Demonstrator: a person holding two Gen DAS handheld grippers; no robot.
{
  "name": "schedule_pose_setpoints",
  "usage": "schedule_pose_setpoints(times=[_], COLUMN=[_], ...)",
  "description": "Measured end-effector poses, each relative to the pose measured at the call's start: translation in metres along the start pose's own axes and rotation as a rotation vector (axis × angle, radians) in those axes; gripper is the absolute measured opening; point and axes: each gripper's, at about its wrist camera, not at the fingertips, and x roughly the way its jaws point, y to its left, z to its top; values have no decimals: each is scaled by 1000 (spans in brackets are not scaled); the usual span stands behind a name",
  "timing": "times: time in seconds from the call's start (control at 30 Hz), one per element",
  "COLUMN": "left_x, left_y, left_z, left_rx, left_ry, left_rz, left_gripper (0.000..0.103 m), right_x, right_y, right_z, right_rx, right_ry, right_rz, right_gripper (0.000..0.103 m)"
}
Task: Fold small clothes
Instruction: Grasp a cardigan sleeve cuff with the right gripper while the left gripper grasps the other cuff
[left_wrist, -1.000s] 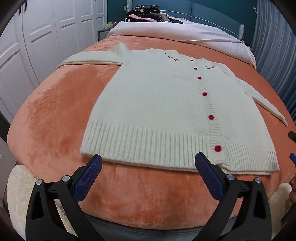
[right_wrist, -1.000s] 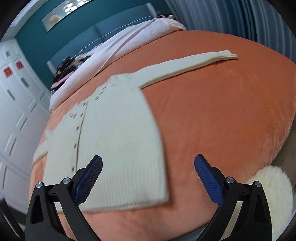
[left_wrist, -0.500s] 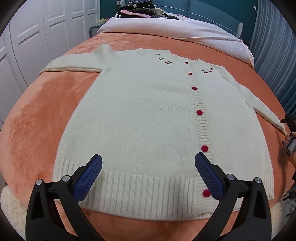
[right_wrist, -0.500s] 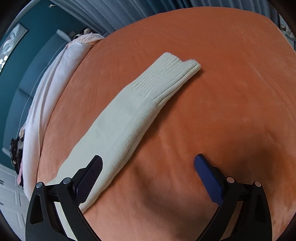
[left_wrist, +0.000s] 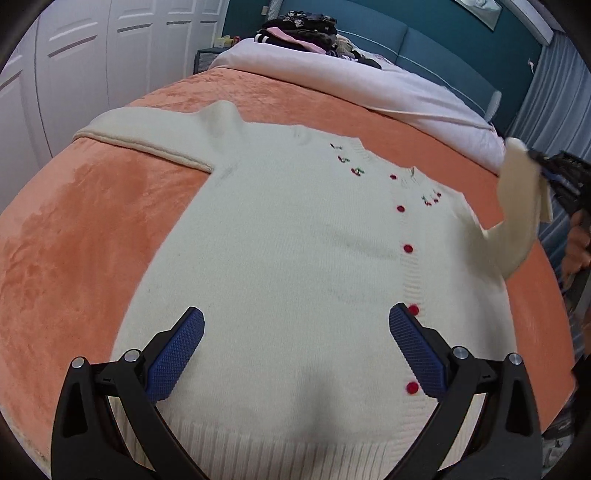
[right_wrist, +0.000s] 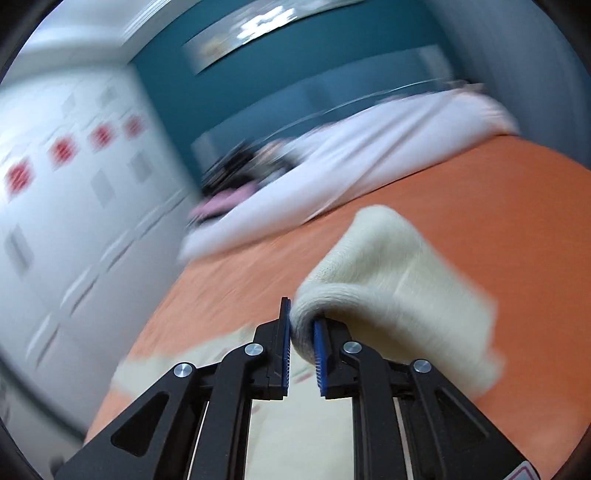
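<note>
Lifted off the orange bed (left_wrist: 92, 236): cardigan (left_wrist: 295, 258) sleeve (right_wrist: 399, 266), right tool (right_wrist: 301, 332) just closed on it; left tool (left_wrist: 295, 347) gaped empty. No fold finished yet.

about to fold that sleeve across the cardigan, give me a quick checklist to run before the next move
1. Right gripper holds the sleeve: ok. Its jaws have just been closing and the knit is pinched between the pads.
2. Sleeve lifted off the orange blanket: ok, the left wrist view shows it raised at the right edge.
3. Cardigan body lies flat, buttons up: ok.
4. Left gripper free: ok, jaws open above the lower body, nothing between them.
5. Other sleeve spread flat: ok, it lies out to the far left.
6. How deep the grip is on the cuff: cannot tell, the right wrist view is blurred.
</note>
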Motion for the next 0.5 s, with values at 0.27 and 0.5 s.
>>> schedule_pose_setpoints(times=[0.27, 0.5], left_x=[40, 142], left_y=[-5, -23], left_z=[59, 89], left_rx=[-57, -204], left_ry=[38, 171], left_rz=[-151, -191], left_gripper=[98, 98], right_x=[53, -18], right_y=[30, -87], right_z=[-143, -128], right_rx=[-14, 356], right_ry=[303, 181], right_rz=[-20, -160], right_gripper=[27, 47])
